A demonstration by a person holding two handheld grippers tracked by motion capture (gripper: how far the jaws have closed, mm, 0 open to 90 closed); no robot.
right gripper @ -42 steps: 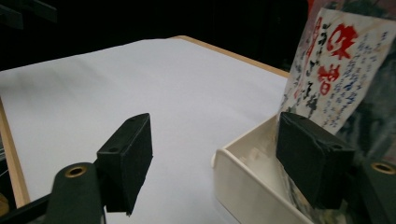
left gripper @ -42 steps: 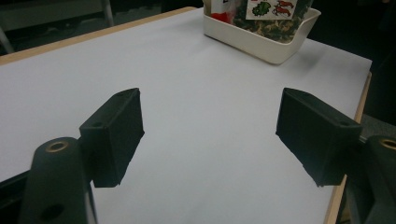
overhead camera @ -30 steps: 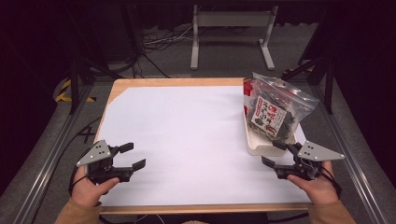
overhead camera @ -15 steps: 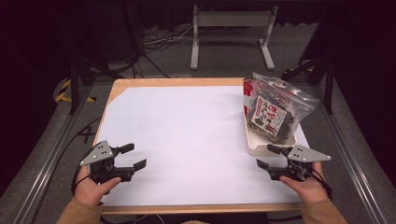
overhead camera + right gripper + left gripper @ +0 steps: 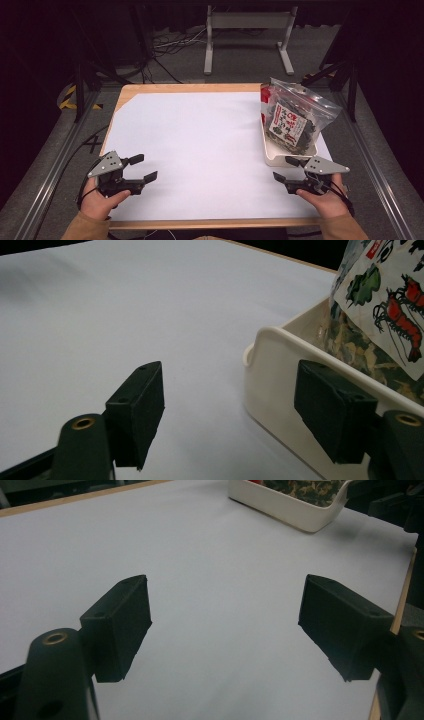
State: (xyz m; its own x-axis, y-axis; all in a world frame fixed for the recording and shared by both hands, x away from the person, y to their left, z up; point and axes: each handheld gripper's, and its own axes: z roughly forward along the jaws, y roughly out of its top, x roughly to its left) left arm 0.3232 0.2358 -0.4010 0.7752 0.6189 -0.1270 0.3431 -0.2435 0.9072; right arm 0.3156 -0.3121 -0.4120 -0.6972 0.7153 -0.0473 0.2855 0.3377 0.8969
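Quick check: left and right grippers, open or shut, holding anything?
Left gripper: open, holding nothing, over the white sheet.
Right gripper: open, holding nothing, near the tray with the bag.

Left hand (image 5: 100, 200): enters from the bottom edge, fingers wrapped around the grip, sleeve at the wrist.
Left gripper (image 5: 142, 168): jaws spread wide apart with nothing between them, pointing right and slightly forward, low over the surface.
Right hand (image 5: 327, 200): enters from the bottom edge, wrapped around its grip.
Right gripper (image 5: 286, 169): jaws parted wide with nothing clamped, pointing left and forward.
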